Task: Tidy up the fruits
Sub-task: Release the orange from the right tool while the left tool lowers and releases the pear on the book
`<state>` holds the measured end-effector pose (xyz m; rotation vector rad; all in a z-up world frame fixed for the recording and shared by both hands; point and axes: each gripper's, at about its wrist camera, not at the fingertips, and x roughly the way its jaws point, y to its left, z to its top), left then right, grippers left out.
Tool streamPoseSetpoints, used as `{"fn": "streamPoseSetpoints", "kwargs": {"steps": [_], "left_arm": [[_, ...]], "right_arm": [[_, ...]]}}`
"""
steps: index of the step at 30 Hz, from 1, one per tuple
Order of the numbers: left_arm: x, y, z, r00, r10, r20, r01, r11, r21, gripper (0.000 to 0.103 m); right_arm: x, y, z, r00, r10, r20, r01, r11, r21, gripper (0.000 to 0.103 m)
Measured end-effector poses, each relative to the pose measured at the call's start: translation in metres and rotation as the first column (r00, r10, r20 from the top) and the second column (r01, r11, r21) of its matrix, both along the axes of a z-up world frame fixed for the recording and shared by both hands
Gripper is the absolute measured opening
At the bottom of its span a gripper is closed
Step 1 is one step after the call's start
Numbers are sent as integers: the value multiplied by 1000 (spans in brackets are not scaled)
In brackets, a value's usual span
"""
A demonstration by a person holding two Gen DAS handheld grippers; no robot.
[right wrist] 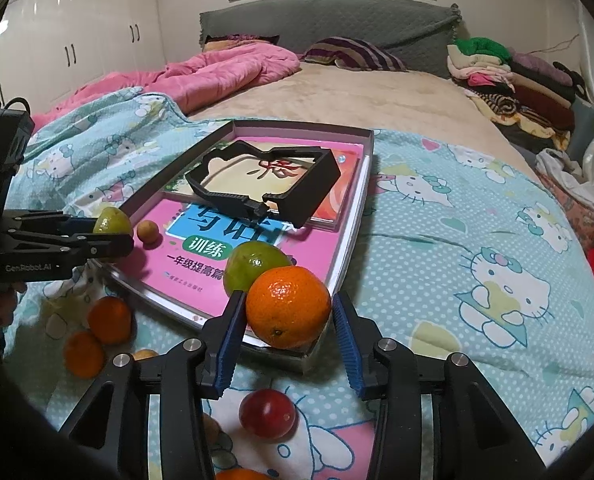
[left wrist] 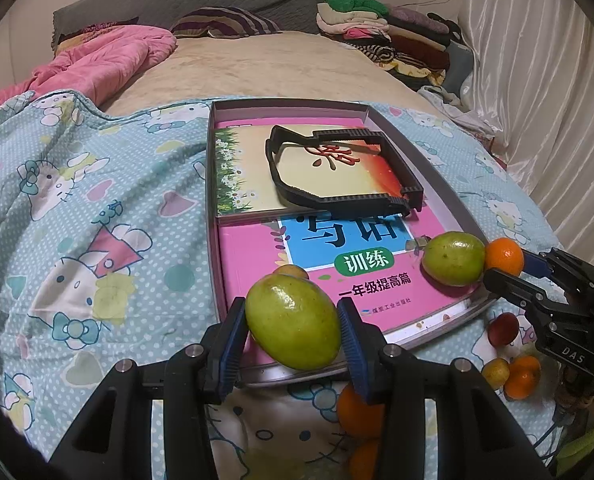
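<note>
Left hand-held gripper (left wrist: pixel 293 336) first: its blue ribbed pads are pinching a big green fruit (left wrist: pixel 293 320), oval, glossy, yellowish-green with a few brown specks, held over the near edge of the shallow grey tray (left wrist: pixel 212 216). Just past it, on the pink workbook (left wrist: pixel 257 248) lying in the tray, sits a small tan round fruit (left wrist: pixel 293 270), mostly hidden behind the green one.

Over to the right hand-held gripper (right wrist: pixel 285 328): an orange (right wrist: pixel 288 307) sits between its fingers, bright, dimpled skin, stem scar facing down. The left pad looks to be against the peel, but there's a sliver of gap on the right side, so the jaws stand slightly spread around it and it rests on the tray's near corner. Touching it just behind is a second green fruit (right wrist: pixel 253 266), rounder, shiny, with a pale highlight.

Farther out in the tray, a black plastic frame (right wrist: pixel 265 182) lies across a smaller picture book (left wrist: pixel 249 168).

Nearer than the right hand-held gripper, on the cat-print bedsheet (right wrist: pixel 477 280), lies a dark red round fruit (right wrist: pixel 267 414). To its left, two more oranges (right wrist: pixel 109 320) lie side by side on the bed, a small tan fruit (right wrist: pixel 145 355) close by.
</note>
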<state>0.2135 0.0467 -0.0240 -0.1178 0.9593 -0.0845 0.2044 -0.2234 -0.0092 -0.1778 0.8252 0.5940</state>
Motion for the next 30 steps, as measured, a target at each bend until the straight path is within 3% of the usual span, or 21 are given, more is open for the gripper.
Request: {"fn": "streamPoseSetpoints", "kwargs": {"steps": [12,16,30], "left_arm": [[0,1,0,1000,3,-2,-3,1000,-3,46],[-1,2,0,1000,10,-1,-10,1000,-10,46],[-1,1,2,1000,9,3,-8,1000,-15,46]], "right_arm": [[-7,-6,8,1000,-5,22,4,1000,20,50],[-13,-6,15,999,13,52,-14,1000,21,39],[-7,-1,3,1000,19,17,-19,1000,2,40]]}}
